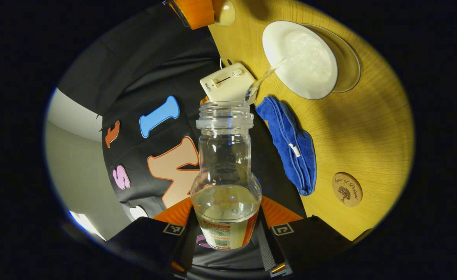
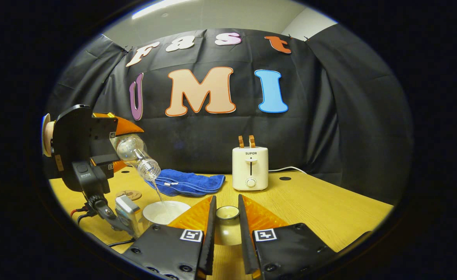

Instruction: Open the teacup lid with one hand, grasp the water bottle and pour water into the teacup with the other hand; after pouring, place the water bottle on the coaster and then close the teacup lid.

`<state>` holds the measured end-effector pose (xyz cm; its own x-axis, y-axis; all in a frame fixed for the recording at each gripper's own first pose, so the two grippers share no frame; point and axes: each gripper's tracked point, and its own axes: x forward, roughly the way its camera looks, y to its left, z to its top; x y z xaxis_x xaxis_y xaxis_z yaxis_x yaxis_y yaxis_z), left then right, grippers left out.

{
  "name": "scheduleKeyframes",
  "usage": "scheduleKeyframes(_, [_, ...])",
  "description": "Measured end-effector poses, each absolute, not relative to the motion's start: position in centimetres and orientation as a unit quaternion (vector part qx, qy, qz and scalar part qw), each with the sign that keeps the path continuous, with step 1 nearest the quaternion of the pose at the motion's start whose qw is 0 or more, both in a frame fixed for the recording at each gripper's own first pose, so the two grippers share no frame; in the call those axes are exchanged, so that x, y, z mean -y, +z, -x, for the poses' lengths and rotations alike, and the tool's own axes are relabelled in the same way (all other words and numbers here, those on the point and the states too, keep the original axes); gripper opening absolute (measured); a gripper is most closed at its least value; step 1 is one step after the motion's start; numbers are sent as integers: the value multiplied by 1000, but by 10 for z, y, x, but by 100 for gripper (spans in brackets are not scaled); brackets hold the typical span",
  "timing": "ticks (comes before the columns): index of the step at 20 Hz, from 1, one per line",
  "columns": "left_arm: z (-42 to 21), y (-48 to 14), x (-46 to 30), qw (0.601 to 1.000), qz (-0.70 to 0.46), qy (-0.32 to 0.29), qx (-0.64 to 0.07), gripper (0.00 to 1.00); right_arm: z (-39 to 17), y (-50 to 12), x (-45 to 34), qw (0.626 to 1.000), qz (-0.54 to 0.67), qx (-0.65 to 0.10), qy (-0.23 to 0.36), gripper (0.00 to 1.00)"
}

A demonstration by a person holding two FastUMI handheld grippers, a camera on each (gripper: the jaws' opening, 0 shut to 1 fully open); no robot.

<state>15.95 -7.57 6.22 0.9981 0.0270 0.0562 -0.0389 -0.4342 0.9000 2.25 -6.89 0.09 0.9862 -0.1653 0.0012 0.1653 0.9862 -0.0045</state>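
In the left gripper view, the left hand-held gripper [image 1: 227,229] is clamping both fingers on the lower body of a clear bottle [image 1: 226,171]. The bottle is uncapped and tipped forward, with some water pooling at its base. A thin stream of water [image 1: 265,76] is running from its mouth into an open white teacup [image 1: 299,59] standing on the yellow wooden worktop [image 1: 368,128]. A folded blue cloth [image 1: 290,146] is lying near the teacup, and a round coaster [image 1: 347,189] is sitting bare just beyond the cloth's end. A cream toaster [image 1: 228,83] is showing just past the bottle's mouth.

In the right gripper view, the right hand-held gripper [image 2: 227,227] is holding the teacup's lid [image 2: 227,225] between its two fingers, closed narrowly on it and raised just beside the teacup [image 2: 166,212]. To the left, the left hand-held gripper [image 2: 96,147] is tilting the bottle [image 2: 137,155] mouth-down over the teacup, water falling into it. The cloth [image 2: 187,182] is lying behind the teacup, the coaster [image 2: 129,194] is sitting to the cup's left, and the toaster [image 2: 250,168] is standing upright by the booth wall.
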Motion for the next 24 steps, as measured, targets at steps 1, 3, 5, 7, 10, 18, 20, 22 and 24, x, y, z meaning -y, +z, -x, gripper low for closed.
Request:
scheduleKeyframes(1, [-160, 61, 74, 538, -843, 30, 1, 65, -23, 1, 69, 997, 2, 0, -83, 34])
scheduleKeyframes(3, [-161, 55, 70, 561, -828, 28, -6, 65, -23, 1, 69, 997, 2, 0, -83, 34])
scheduleKeyframes(5, [-160, 50, 66, 575, -818, 29, -12, 65, -22, 1, 69, 997, 2, 0, -83, 34])
scheduleKeyframes(7, [-161, 38, 60, 616, -787, 22, -27, 65, -23, 1, 69, 997, 2, 0, -83, 34])
scheduleKeyframes(10, [-157, 30, 59, 667, -744, 16, -26, 65, -22, 1, 69, 997, 2, 0, -83, 34])
scheduleKeyframes(18, [-151, 0, 49, 838, -542, -1, -65, 64, -22, 1, 69, 997, 3, 0, -83, 34])
scheduleKeyframes(20, [-150, 2, 44, 869, -489, -1, -71, 64, -22, 1, 69, 997, 2, 0, -83, 34])
scheduleKeyframes(22, [-148, 5, 39, 899, -432, -2, -74, 64, -22, 1, 69, 997, 2, 0, -83, 34])
scheduleKeyframes(24, [-145, 12, 31, 926, -371, 4, -72, 64, -22, 1, 68, 997, 3, 0, -83, 34])
